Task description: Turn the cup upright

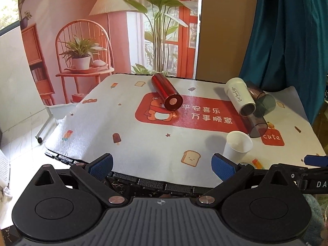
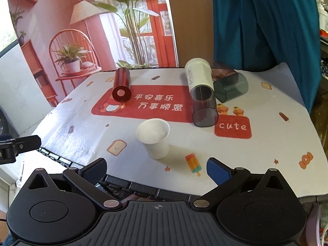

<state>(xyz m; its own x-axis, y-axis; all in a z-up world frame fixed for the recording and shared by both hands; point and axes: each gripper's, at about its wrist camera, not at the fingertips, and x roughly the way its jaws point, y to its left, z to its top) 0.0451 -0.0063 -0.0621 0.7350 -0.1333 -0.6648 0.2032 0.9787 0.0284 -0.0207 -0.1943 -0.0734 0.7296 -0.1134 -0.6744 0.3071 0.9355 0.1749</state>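
Note:
A white paper cup (image 2: 153, 139) stands upright near the table's front edge; it also shows in the left wrist view (image 1: 237, 146). A red cup (image 1: 167, 95) (image 2: 121, 87) lies on its side at the back left. A white cup (image 1: 237, 95) (image 2: 198, 75) lies nested in a clear grey cup (image 1: 255, 125) (image 2: 204, 110). A dark green cup (image 2: 230, 87) (image 1: 265, 103) and a brownish cup (image 2: 220, 69) lie beside them. My left gripper (image 1: 162, 166) and right gripper (image 2: 156, 170) are open and empty, held at the front edge.
The table wears a white printed cloth (image 1: 143, 143) with a red panel. A printed backdrop (image 1: 102, 30) stands behind, a teal curtain (image 2: 266, 24) at the right. The left gripper's finger shows at the right wrist view's left edge (image 2: 24, 143).

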